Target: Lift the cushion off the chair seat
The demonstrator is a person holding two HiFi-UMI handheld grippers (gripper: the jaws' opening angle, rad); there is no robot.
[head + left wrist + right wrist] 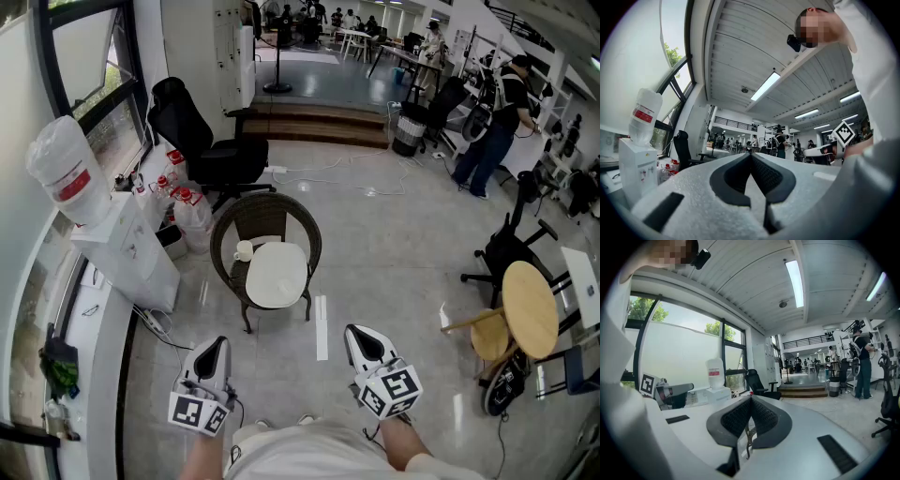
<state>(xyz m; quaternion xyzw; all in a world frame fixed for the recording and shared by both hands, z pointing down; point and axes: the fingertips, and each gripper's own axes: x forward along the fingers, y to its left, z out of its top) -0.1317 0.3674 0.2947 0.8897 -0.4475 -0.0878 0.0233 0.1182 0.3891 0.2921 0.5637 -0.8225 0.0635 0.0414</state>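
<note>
A round brown wicker chair (265, 217) stands on the floor ahead of me in the head view. A white cushion (277, 275) lies flat on its seat, with a small white object (244, 251) beside it at the seat's left edge. My left gripper (217, 343) and right gripper (360, 334) hover low in front of my body, well short of the chair, one to each side of it. Both point roughly level. In the left gripper view the left gripper (751, 156) has its pads meeting with nothing between them. The right gripper (750, 400) looks the same. Neither gripper view shows the cushion.
A white water dispenser (122, 246) with a bottle stands left of the chair, several bottles on the floor behind it. A black office chair (202, 141) sits further back. A tape strip (322, 326) marks the floor. A round wooden table (530, 307) and a person (497, 122) are at right.
</note>
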